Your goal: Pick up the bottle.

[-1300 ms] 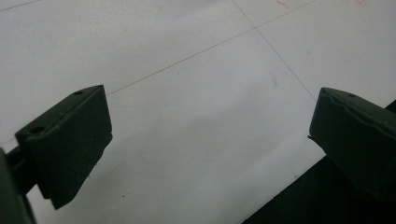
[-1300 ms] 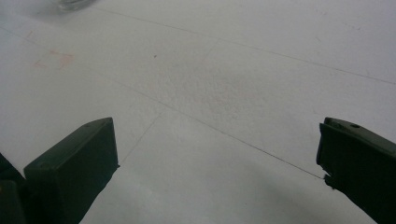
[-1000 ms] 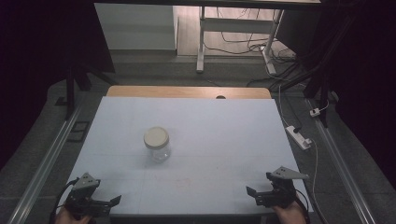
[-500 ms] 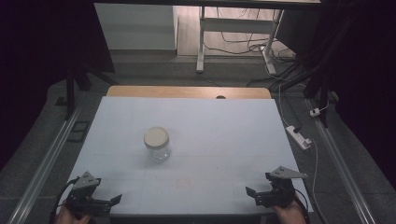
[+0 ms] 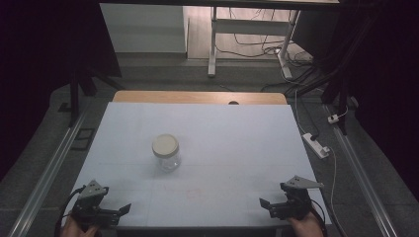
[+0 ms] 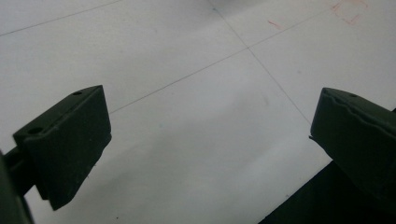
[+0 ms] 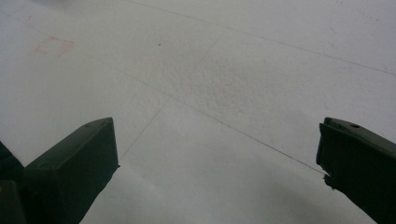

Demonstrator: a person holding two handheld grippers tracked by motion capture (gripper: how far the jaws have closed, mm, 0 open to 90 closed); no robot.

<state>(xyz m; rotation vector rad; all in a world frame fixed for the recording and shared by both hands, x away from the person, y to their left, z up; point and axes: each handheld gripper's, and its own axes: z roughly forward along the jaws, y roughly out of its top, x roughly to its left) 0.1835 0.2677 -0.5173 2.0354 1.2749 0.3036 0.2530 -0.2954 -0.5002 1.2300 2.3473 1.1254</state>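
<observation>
White table sheet [image 5: 237,143], faint grid lines, dim room. Lidded glass jar [image 5: 165,152] upright, left of the sheet's centre. Left gripper [image 5: 116,212] and right gripper [image 5: 269,206] at its near corners, jaws wide, empty.

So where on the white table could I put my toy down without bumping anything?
Almost anywhere. The jar stands alone, left of the middle of the table. The whole right half is bare, and so is the far strip behind the jar. The wide patch between the left gripper and the right gripper is free too. Only the two near corners are taken.
</observation>
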